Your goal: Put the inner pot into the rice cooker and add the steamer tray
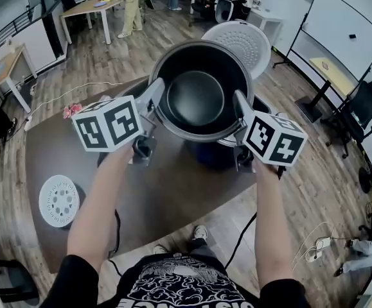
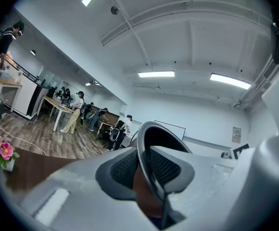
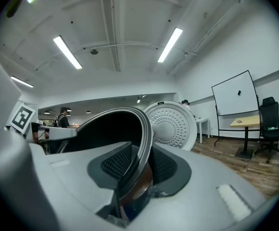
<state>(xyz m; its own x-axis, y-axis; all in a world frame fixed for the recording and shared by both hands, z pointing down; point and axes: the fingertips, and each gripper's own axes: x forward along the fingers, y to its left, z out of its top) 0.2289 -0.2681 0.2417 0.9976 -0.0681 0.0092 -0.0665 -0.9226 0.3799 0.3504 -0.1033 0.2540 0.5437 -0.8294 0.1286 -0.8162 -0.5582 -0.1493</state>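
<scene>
Left gripper (image 1: pixel 155 94) pinches the inner pot (image 1: pixel 195 98) at its nine o'clock rim, right gripper (image 1: pixel 240 105) at three; the rice cooker (image 1: pixel 219 153) seemingly sits underneath.

The inner pot (image 1: pixel 195 98) covers most of the rice cooker (image 1: pixel 210 154) beneath it, only a dark strip showing on the near side, and hides the lid's (image 1: pixel 240 42) near edge. In the left gripper view the fingers (image 2: pixel 124 171) mask all but a slice of the pot's rim. People (image 1: pixel 133 8) at the far desks (image 1: pixel 92 6) are too small to tell.
</scene>
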